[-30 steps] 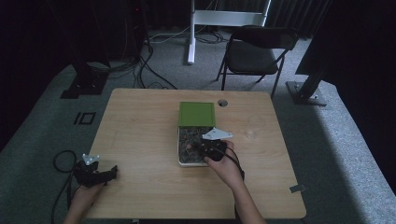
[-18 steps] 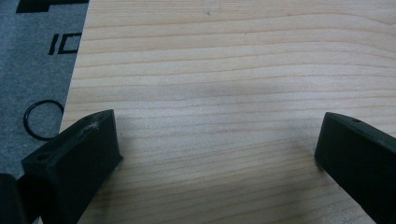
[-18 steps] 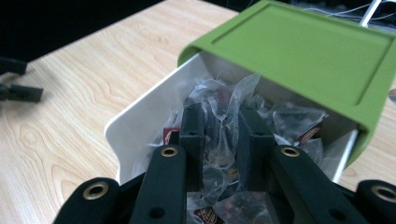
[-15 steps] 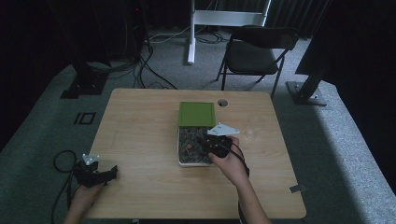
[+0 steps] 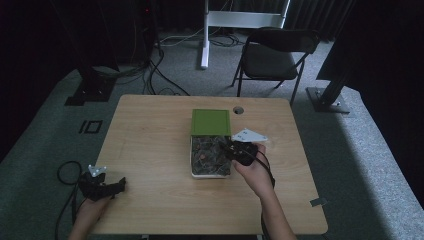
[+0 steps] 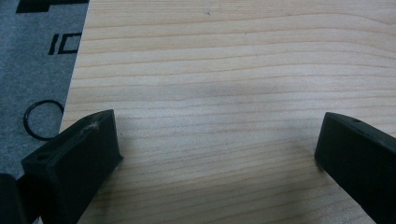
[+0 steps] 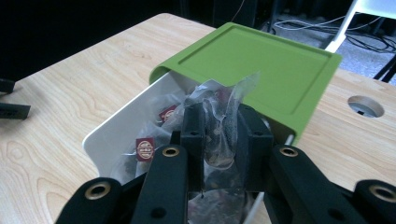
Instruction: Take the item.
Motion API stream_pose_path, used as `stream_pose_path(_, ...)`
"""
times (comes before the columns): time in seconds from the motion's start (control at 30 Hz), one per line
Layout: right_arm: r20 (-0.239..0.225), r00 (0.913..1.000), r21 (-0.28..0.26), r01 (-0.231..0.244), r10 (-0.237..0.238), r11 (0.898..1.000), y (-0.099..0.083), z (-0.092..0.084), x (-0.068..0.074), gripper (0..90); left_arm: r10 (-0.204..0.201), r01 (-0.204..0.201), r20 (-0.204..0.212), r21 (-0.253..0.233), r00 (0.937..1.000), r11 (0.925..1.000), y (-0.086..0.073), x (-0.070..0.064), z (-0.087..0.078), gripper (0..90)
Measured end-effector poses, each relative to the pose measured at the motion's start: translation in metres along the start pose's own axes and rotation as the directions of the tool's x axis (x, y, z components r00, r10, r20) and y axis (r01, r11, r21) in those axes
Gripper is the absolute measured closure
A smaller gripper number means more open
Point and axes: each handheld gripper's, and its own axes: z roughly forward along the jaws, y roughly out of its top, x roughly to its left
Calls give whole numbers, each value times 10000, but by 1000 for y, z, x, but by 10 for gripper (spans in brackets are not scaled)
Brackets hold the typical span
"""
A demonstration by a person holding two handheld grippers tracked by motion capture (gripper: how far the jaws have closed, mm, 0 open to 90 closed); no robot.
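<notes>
tools [image 5: 107, 187]: 2 | box [image 5: 210, 122]: 1 | chair [image 5: 272, 55]: 1 (packets uncountable)

The right tongs [image 7: 219, 135], clamped on a clear sachet [image 7: 224, 116], have lifted it above the white box [image 7: 112, 135].

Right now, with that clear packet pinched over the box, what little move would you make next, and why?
Probably lift it straight up a little more. The right gripper is shut on the clear packet, whose lower end sits down among the other packets in the white drawer slid out from the green sleeve. Rising first should free it without dragging the neighbours out.
</notes>
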Motion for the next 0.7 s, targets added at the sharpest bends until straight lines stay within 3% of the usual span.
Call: stream_pose_path(0.7, 810, 9951, -391, -531, 562, 9978, -2, -25, -38, 777, -1, 1, 1, -4, 10000, 10000, 0, 0, 0, 3)
